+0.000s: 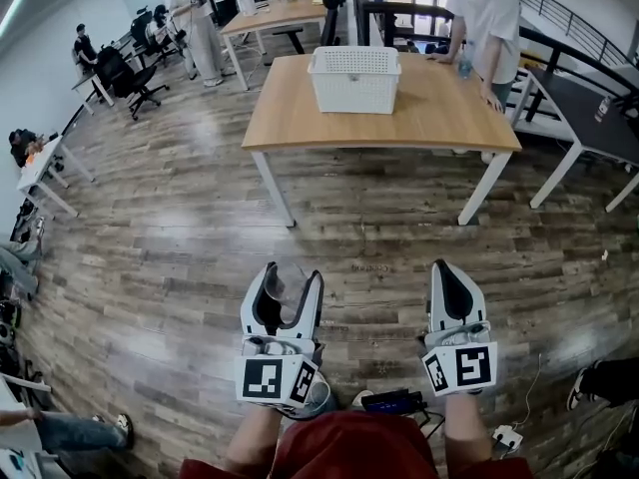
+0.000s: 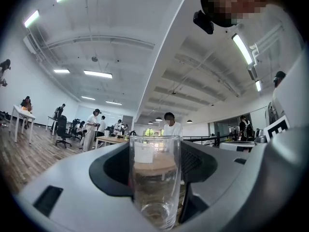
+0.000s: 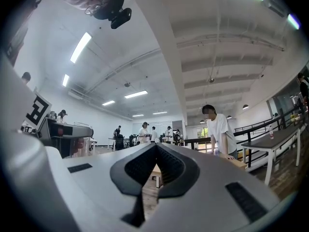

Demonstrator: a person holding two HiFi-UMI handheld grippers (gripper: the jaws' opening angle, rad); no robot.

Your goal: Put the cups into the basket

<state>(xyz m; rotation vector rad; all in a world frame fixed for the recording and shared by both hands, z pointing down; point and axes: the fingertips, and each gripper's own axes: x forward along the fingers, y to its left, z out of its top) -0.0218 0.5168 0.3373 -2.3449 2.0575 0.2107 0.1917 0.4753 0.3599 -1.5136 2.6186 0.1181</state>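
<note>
A white slatted basket [image 1: 354,78] stands on a wooden table [image 1: 290,118] across the floor, well ahead of both grippers. My left gripper [image 1: 292,275] is held low near my body, shut on a clear glass cup [image 1: 291,293]. In the left gripper view the upright cup [image 2: 154,178] fills the space between the jaws, and it looks empty. To its right, my right gripper [image 1: 445,265] is level with it. Its jaws meet at the tips with nothing between them [image 3: 155,147].
A person in a white shirt [image 1: 484,18] leans on the table's far right corner. A black table [image 1: 589,118] and a railing stand to the right; more desks, chairs and people are at the far left and back. Wood floor [image 1: 180,238] lies between me and the table.
</note>
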